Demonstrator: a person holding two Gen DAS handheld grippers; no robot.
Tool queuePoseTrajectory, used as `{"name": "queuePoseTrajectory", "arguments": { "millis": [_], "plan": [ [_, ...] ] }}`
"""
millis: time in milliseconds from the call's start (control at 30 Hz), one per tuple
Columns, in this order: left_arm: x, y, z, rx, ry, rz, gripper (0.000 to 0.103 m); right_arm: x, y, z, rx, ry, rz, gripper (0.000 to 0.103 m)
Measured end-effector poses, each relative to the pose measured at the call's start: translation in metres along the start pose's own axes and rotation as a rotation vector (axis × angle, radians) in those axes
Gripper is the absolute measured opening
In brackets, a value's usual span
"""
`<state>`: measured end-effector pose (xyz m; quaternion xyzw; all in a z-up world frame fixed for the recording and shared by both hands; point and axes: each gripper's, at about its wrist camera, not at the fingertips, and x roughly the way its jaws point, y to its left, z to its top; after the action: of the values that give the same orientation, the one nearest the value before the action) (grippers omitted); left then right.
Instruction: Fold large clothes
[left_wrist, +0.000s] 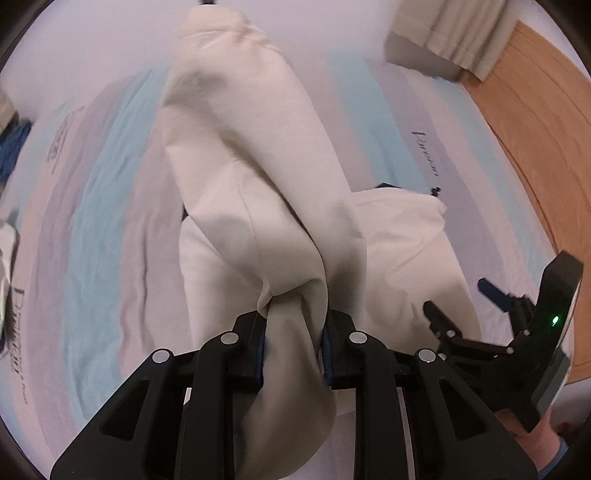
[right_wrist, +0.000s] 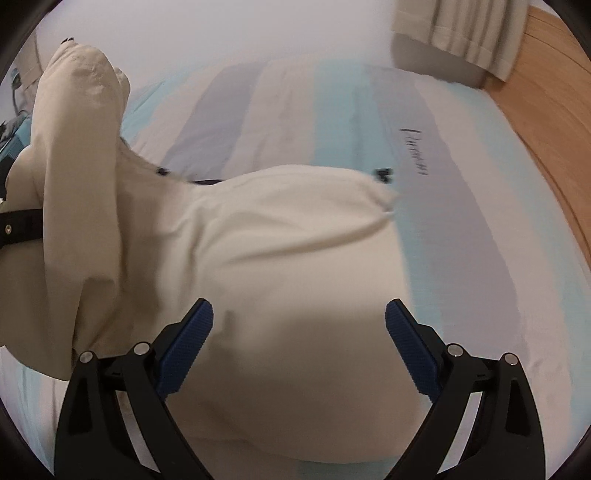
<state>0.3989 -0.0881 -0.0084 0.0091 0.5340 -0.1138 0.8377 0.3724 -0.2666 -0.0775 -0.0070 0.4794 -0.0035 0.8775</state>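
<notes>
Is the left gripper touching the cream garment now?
Touching. The left wrist view shows the left gripper clamping a bunch of the cream garment between both pads.

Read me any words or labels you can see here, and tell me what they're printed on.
Dark script word on the striped bedsheet, right side: blurred, starts with something like "P", not readable.
Larger dark print at the sheet's left edge: cut off and blurred, unreadable.
Cream garment: no text visible.
</notes>
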Motion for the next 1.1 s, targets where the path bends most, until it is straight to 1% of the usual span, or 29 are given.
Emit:
{"name": "queuePoseTrajectory", "arguments": {
  "millis": [100, 233, 300, 400, 567, 700, 800, 1100],
  "plan": [
    [0.004, -0.029, -0.001, 0.029, -0.009, 0.033, 0.02, -0.002, -0.022, 0.005, -0.003, -0.005, -0.022, 0.091],
    [0.012, -0.065, -0.003, 0.052, -0.015, 0.054, 0.02, -0.004, -0.053, 0.01, 0.005, -0.015, -0.043, 0.092],
    [0.022, -0.085, -0.004, 0.068, -0.019, 0.078, 0.02, -0.006, -0.073, 0.011, 0.018, -0.015, -0.054, 0.092],
    [0.04, -0.109, -0.003, 0.071, -0.009, 0.093, 0.02, -0.008, -0.096, 0.011, 0.03, -0.015, -0.074, 0.092],
    [0.06, -0.145, -0.006, 0.093, -0.007, 0.125, 0.02, -0.007, -0.133, 0.004, 0.034, -0.007, -0.087, 0.092],
    [0.079, -0.172, -0.013, 0.115, -0.007, 0.138, 0.02, -0.004, -0.162, -0.004, 0.045, 0.006, -0.098, 0.092],
    [0.094, -0.193, -0.019, 0.141, -0.009, 0.174, 0.02, -0.002, -0.179, -0.011, 0.052, 0.02, -0.109, 0.092],
    [0.124, -0.225, -0.025, 0.192, -0.032, 0.246, 0.02, 0.01, -0.215, -0.029, 0.083, 0.056, -0.119, 0.092]
  ]
}}
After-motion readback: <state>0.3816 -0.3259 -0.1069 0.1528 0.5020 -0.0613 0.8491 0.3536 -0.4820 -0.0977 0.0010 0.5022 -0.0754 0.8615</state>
